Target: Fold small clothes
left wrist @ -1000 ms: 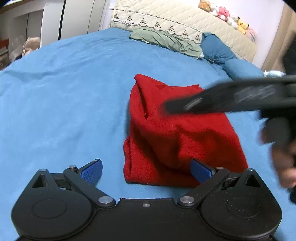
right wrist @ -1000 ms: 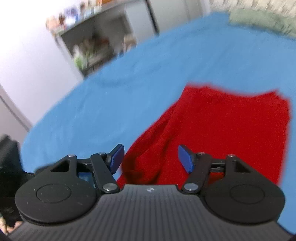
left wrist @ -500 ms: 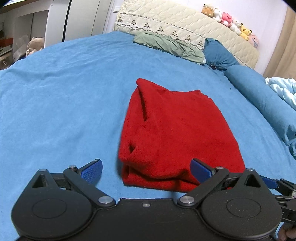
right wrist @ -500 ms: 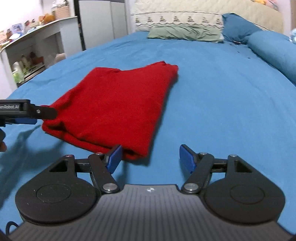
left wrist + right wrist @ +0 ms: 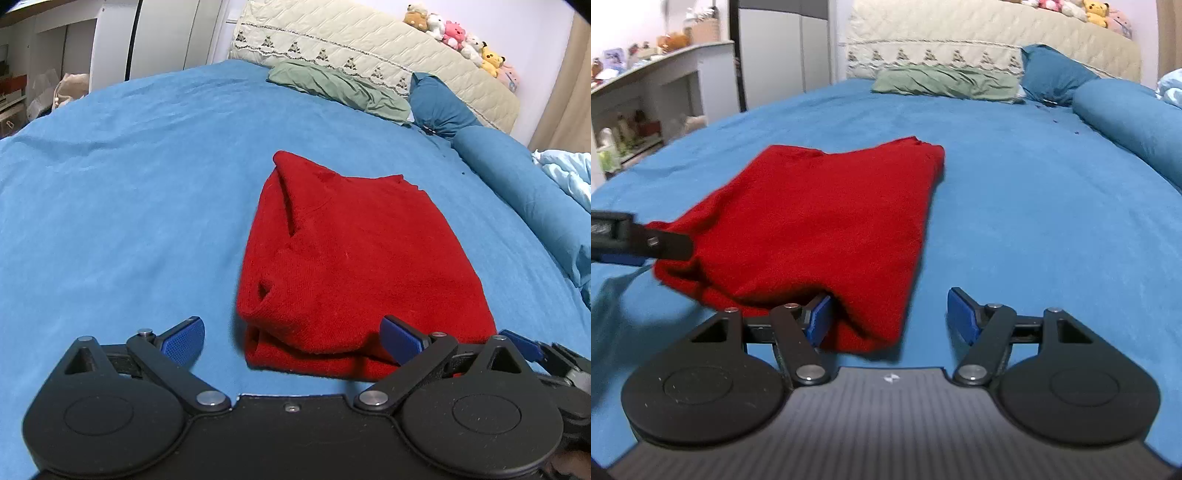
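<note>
Sweater (image 5: pixel 354 266), red knit, folded into a thick bundle mid-bed (image 5: pixel 129 206). Left gripper (image 5: pixel 291 338) wide open, empty, poised at the near-left corner, one pad over the hem. Right gripper (image 5: pixel 888 319) just as wide, nothing held, straddling the near-right corner, left pad touching cloth. Looks soft, floppy, light, likely to sag and slide apart. Best pinched through all layers at both near corners.

Both claws are gaping wide, held low and level side by side: left claw (image 5: pixel 291 334), right claw (image 5: pixel 888 314).
</note>
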Motion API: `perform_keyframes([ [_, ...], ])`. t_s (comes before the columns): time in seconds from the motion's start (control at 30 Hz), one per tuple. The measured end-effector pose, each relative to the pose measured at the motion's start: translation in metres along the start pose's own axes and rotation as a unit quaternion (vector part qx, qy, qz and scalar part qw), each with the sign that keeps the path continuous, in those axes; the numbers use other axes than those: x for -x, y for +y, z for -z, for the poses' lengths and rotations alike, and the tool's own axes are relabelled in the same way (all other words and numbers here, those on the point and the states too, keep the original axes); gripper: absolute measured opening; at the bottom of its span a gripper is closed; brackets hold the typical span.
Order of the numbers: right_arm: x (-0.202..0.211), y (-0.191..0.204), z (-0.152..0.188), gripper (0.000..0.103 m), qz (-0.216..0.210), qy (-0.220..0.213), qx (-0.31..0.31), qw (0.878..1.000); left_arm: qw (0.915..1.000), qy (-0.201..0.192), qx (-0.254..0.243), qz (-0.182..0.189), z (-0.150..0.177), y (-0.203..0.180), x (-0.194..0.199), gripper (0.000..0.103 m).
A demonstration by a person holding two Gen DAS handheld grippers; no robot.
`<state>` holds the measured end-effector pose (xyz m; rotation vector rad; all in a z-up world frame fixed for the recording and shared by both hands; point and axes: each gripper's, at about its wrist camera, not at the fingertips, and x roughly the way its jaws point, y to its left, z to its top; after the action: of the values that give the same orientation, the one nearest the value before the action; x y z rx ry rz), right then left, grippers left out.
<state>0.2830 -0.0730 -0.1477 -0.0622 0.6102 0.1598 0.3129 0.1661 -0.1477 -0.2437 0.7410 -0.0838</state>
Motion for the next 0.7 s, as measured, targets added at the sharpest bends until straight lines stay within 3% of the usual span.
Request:
perform_keyframes([
  [0.07, -0.006, -0.003, -0.004, 0.043, 0.002, 0.003, -0.011, 1.0, 1.0, -0.003, -0.001, -0.003, 0.0, 0.001, 0.001, 0.102],
  [0.1, -0.003, -0.007, -0.009, 0.04, -0.007, -0.004, -0.023, 1.0, 1.0, -0.006, -0.001, -0.004, -0.001, 0.002, 0.002, 0.102],
  [0.23, 0.022, -0.014, -0.021, 0.044, 0.01, -0.058, -0.02, 0.998, 0.9998, -0.006, 0.002, -0.017, -0.001, 0.007, 0.0, 0.102],
  [0.4, -0.002, -0.024, 0.009, 0.045, 0.011, 0.018, 0.008, 1.0, 0.9978, 0.021, -0.012, -0.062, 0.001, 0.017, -0.013, 0.102],
  [0.6, 0.002, -0.028, 0.015, 0.046, -0.006, 0.026, 0.031, 0.999, 0.9952, 0.027, -0.038, -0.086, 0.003, 0.025, -0.013, 0.101],
  [0.7, 0.012, -0.032, 0.014, 0.056, -0.015, 0.04, 0.038, 0.998, 0.9942, 0.032, -0.049, -0.09, 0.003, 0.027, -0.011, 0.101],
])
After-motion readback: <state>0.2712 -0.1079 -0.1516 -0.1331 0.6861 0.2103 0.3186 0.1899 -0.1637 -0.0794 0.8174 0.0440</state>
